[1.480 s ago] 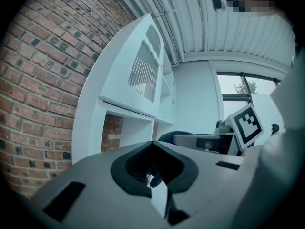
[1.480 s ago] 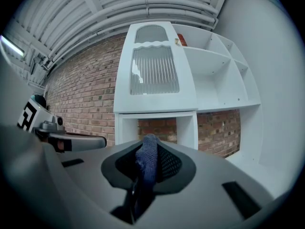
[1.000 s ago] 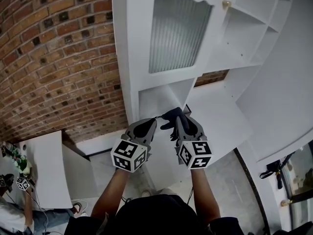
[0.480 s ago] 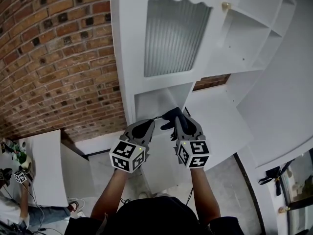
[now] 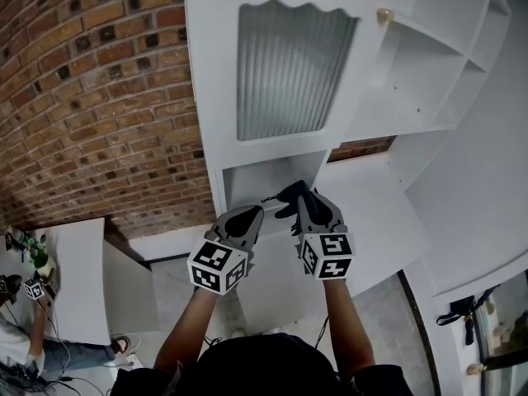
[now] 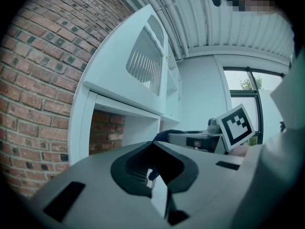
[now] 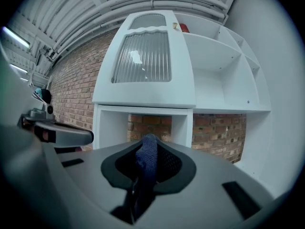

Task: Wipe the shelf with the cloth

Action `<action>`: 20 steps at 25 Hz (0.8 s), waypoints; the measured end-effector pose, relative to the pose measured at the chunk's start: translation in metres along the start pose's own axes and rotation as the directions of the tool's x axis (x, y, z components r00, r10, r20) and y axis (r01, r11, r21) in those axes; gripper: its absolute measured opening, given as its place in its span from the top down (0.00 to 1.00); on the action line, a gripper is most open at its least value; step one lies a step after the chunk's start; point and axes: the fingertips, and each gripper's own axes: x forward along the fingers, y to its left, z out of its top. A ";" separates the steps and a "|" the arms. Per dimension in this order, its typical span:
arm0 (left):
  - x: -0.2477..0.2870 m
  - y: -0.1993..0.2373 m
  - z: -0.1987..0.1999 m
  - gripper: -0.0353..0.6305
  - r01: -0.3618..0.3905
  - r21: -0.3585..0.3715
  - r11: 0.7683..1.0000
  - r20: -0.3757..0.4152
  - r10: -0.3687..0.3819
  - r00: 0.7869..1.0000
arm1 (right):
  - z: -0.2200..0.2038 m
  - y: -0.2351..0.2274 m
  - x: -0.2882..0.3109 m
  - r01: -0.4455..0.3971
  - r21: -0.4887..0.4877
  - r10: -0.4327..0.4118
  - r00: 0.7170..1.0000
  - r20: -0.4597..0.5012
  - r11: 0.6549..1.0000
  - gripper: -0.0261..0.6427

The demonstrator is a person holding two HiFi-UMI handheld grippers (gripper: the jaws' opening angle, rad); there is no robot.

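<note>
The right gripper (image 5: pixel 304 205) is pinching the cloth (image 7: pixel 146 161): its grey jaws are closing on a dark blue, finely woven fold that is standing up between them in a rounded hump and spilling a little past the tips. The left gripper (image 5: pixel 250 215) is sitting just beside it, with its jaws pressed together but for a thin slit and nothing between them. Each gripper is carrying a cube (image 5: pixel 327 256) of black-and-white square markers at its rear, and bare forearms are reaching up to both from the bottom of the head view.

Both grippers are pointing at the shelf (image 5: pixel 264 176), a smooth white-painted unit. The cloth is hanging in front of its low, square, open-backed cubby, close to the front edge; whether it is touching cannot be told. Brick is showing through the back of that cubby in the right gripper view. Above it a door (image 5: pixel 289 73) of ribbed, frosted glass with a wavy top edge is closing off one compartment, with a small brass-coloured knob (image 5: pixel 384 13) at its side. To the right, open rectangular compartments are stepping upward. A rough red-brown brick wall (image 5: pixel 91 97) is running behind and to the left.
</note>
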 end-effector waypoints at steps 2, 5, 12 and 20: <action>0.002 0.002 0.000 0.92 -0.013 0.000 1.000 -0.003 0.013 1.000 | -0.005 -0.006 0.006 0.006 -0.004 -0.006 1.000 -0.016 1.000 0.86; 0.005 0.009 -0.003 0.92 -0.035 -0.003 0.999 -0.009 0.035 0.999 | -0.011 -0.011 0.018 0.005 -0.029 -0.006 0.999 -0.038 1.000 0.86; 0.011 0.018 -0.005 0.92 -0.084 0.000 0.996 -0.005 0.084 0.996 | -0.037 -0.019 0.048 -0.027 -0.125 0.014 0.994 -0.109 0.992 0.86; 0.011 0.024 -0.009 0.92 -0.111 0.006 0.994 -0.019 0.111 0.994 | -0.071 -0.031 0.073 -0.020 -0.141 -0.006 0.983 -0.185 0.990 0.86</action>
